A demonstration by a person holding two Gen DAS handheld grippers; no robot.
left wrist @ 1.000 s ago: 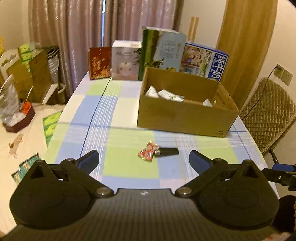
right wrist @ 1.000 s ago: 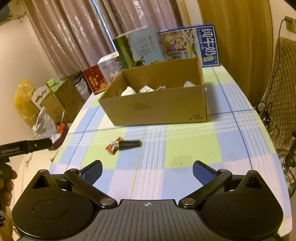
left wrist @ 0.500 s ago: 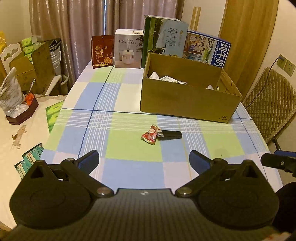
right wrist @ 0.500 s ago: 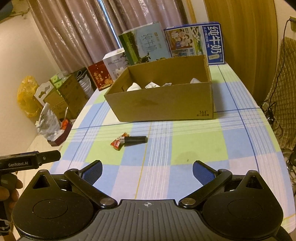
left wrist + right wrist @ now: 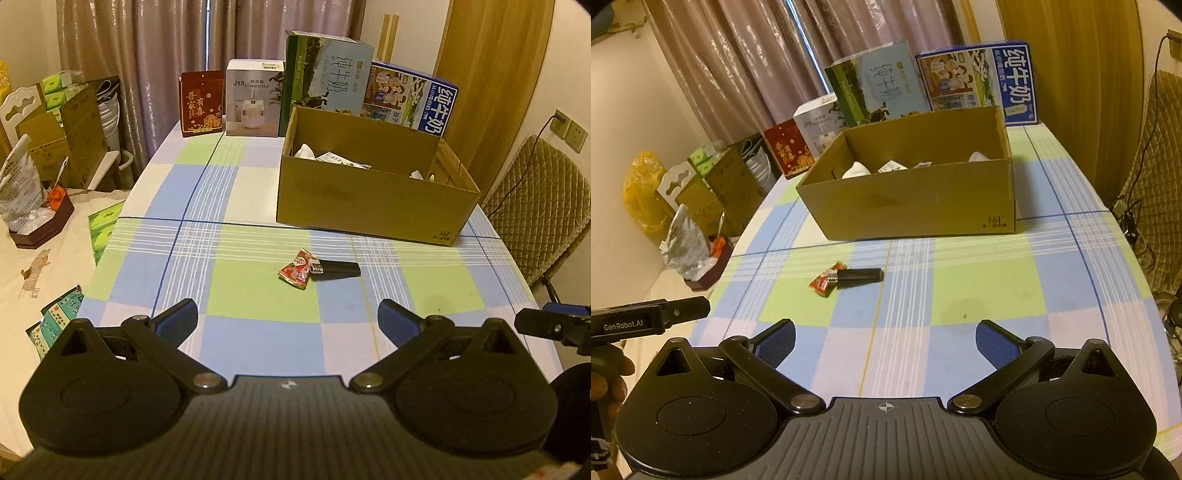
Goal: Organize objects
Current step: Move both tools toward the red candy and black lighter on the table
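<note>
A red candy wrapper (image 5: pixel 297 268) (image 5: pixel 824 283) lies on the checked tablecloth, touching a black lighter (image 5: pixel 338 270) (image 5: pixel 860 275) on its right. Behind them stands an open cardboard box (image 5: pixel 369 201) (image 5: pixel 916 201) with several white packets inside. My left gripper (image 5: pixel 288 320) is open and empty, hovering over the table's near edge, short of the candy. My right gripper (image 5: pixel 885 338) is open too, with nothing between its fingers, well back from the lighter.
Cartons and boxes line the far table edge: a red box (image 5: pixel 201 104), a white humidifier box (image 5: pixel 254 99), a green milk carton (image 5: pixel 327 79), a blue milk carton (image 5: pixel 410 98). A padded chair (image 5: pixel 543 199) stands right. A side table (image 5: pixel 37 266) with clutter is left.
Both grippers have drawn back and risen a little, so the box, candy and lighter sit slightly farther off. Both stay open. Nothing on the table has moved.
</note>
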